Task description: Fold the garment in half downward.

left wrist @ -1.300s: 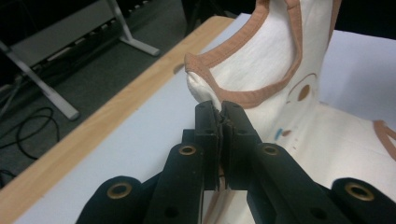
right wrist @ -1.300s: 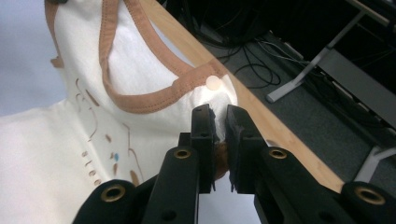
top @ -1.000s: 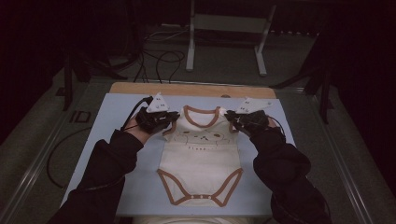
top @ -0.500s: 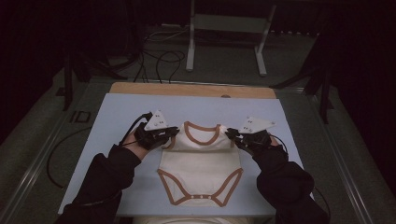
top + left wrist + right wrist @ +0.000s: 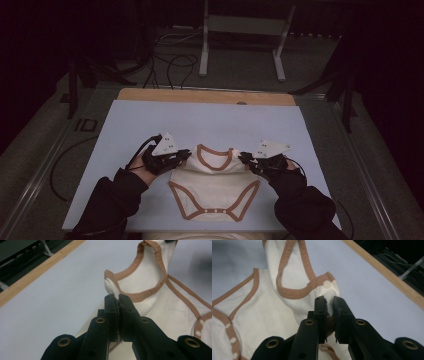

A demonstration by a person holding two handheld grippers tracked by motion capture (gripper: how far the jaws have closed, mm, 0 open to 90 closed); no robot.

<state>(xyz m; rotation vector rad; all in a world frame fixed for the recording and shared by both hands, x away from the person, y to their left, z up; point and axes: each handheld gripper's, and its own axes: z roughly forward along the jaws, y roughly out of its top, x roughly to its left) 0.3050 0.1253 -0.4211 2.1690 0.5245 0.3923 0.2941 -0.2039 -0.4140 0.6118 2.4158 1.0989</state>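
Since the earlier frames both claws come toward the bottom of the high view, dragging the shoulders of the baby bodysuit point(image 5: 215, 187) with them, so the top part now folds down over the lower body and the printed chest is covered. The garment now lies shorter, in the lower middle of the frame on the pale blue counter point(image 5: 210, 120), its snap crotch near the bottom edge. The left claw point(image 5: 186, 155) sits at the garment's upper left corner, the right claw point(image 5: 243, 158) at its upper right, both low over the cloth.

In the left gripper view, the jaws stand almost closed, pinching a thin white fold of the bodysuit point(image 5: 160, 302) at the shoulder just beside the tan neck binding; the fabric trails off to the upper right of the frame.

In the right gripper view, the jaws are nearly shut too, with a small bunch of white shoulder cloth caught between them, just below a round snap on the tan trim, and the bodysuit point(image 5: 262, 312) spreads to the left.

Judging from this, the fold is close to laid; what seems left is setting the shoulders down and letting go.
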